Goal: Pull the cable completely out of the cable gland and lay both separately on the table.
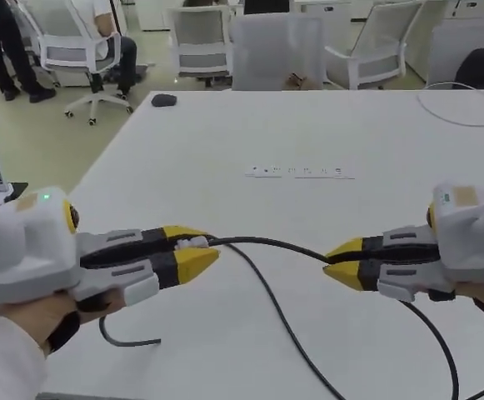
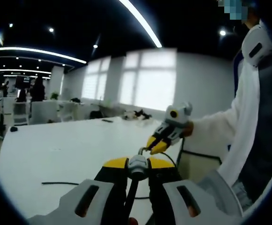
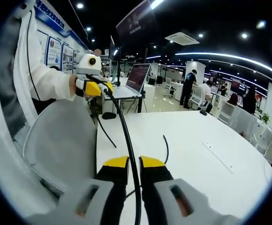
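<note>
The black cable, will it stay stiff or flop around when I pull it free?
Probably floppy: the cable bends between the cable gland in the left gripper and the right gripper, then trails in loose curves over the table. Likely light, as that span barely sags. The tail may drag when pulled.

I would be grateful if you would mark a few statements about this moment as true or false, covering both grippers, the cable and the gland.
1. The left gripper is shut on the cable gland. True.
2. The right gripper is open and holds nothing. False: its jaws are shut on the black cable.
3. The cable spans the gap between the two grippers, above the table. True.
4. The cable gland lies by itself on the table. False: it sits in the left gripper's jaws, with the cable running out of it.
</note>
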`<state>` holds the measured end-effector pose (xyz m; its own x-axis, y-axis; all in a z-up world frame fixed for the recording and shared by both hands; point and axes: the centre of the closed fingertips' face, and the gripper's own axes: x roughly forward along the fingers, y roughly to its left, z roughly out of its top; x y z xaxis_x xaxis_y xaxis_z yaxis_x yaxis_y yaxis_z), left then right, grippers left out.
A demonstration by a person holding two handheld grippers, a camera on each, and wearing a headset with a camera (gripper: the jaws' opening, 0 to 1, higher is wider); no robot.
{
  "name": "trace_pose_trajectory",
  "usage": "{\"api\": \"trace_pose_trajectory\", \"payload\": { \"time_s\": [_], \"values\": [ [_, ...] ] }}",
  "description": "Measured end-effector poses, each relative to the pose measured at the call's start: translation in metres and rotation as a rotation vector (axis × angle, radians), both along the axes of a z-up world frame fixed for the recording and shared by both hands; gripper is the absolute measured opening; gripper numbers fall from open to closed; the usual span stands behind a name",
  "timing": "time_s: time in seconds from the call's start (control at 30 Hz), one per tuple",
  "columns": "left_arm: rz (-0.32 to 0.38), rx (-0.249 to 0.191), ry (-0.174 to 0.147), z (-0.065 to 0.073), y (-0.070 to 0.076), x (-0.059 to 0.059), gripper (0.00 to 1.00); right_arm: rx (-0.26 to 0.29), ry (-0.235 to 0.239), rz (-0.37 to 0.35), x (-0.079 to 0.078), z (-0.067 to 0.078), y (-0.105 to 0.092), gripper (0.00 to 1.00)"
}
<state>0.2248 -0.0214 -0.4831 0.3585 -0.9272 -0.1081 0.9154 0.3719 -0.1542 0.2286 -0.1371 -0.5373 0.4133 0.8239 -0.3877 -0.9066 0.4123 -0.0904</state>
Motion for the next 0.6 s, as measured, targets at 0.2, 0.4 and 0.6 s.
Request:
{"api": "trace_pose_trajectory", "payload": {
  "time_s": [0.2, 0.4, 0.6],
  "values": [
    [0.01, 0.046, 0.002, -0.004, 0.016, 0.006, 0.17, 0.031, -0.051, 0.019, -0.007, 0.032, 0.017, 0.14],
    [-0.035, 0.048, -0.004, -0.006, 0.024, 0.001, 0.17, 0.048, -0.093, 0.033, -0.024, 0.049, 0.057, 0.16],
    [-0.115, 0.009, 0.004, -0.001, 0.02, -0.021, 0.17, 0.021, -0.111, 0.071, -0.036, 0.052, 0.093, 0.17]
  ]
}}
